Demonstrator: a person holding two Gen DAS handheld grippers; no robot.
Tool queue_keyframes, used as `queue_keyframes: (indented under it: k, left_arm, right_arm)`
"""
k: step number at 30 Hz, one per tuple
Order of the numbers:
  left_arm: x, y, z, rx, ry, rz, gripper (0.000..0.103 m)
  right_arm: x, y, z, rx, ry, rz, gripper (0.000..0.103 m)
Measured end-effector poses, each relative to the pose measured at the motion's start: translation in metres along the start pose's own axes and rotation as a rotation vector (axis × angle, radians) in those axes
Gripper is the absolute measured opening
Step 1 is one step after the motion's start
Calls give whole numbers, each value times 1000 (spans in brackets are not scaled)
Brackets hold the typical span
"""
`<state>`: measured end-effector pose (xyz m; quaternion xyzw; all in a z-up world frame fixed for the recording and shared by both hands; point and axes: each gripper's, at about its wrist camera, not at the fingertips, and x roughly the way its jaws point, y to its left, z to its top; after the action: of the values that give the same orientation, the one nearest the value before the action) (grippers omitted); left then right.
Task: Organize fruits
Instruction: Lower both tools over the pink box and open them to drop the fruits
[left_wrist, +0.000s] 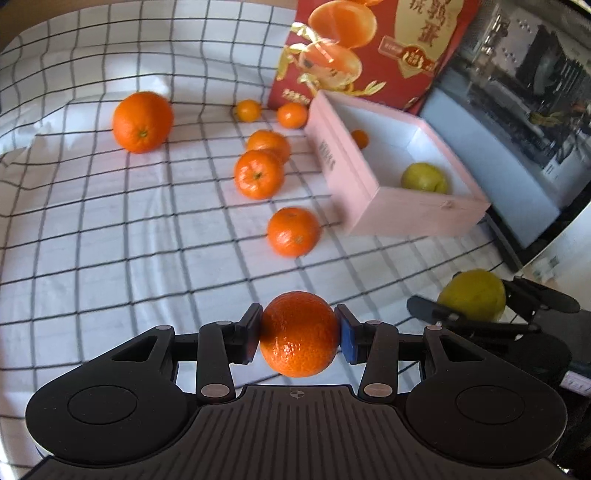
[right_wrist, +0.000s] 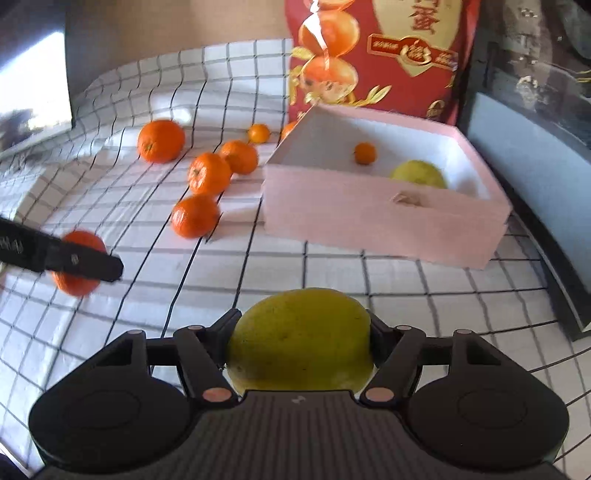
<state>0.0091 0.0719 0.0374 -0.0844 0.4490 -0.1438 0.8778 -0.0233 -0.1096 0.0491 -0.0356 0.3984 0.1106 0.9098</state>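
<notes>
Left wrist view
Left claw: pinching a mandarin, one pad pressed on each side; fruit is lifted above the cloth.
Right claw: seen at the lower right edge, clamped on a yellow-green fruit.
Box: pink, open, white inside, standing on the cloth to the right of the loose fruit.
In the box: a small orange fruit by the far wall and a second yellow-green fruit near the front wall.
Loose on the cloth: a big orange at the left, well apart from the box; two small ones by the red bag; three mandarins in a line just left of the box, the two farther ones touching.
Red bag: upright behind the box, printed with oranges.

Right wrist view
Right claw: closed on the yellow-green fruit, fingers tight against both sides; no earlier state to compare.
Left claw: only one dark finger shows at the left edge, across the held mandarin, blurred.
Box: ahead and slightly right; small orange fruit and yellow-green fruit inside, apart from each other.
Cloth: checked, white with dark lines; loose oranges lie left of the box.
Red bag: behind the box.
</notes>
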Motion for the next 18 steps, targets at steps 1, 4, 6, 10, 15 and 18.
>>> queue_keyframes:
  k: [1, 4, 6, 10, 15, 18]
  left_arm:
    - [0, -2, 8, -10, -10, -26, 47]
    - [-4, -20, 45, 21, -68, -99, 48]
    - [-4, -42, 79, 82, -131, -117, 48]
    - [32, -78, 137, 147, -108, -148, 48]
    - [104, -116, 156, 279, 34, -136, 48]
    - [123, -118, 152, 293, 43, -93, 50]
  right_arm:
    - [-4, -3, 5, 10, -12, 0, 69]
    - [-18, -18, 35, 29, -66, 5, 69]
    - [-26, -31, 69, 23, -112, -4, 69]
    - [-19, -61, 154, 11, -89, -51, 69]
    - [44, -98, 223, -8, 88, -95, 69]
    - [82, -112, 225, -11, 190, -101, 69]
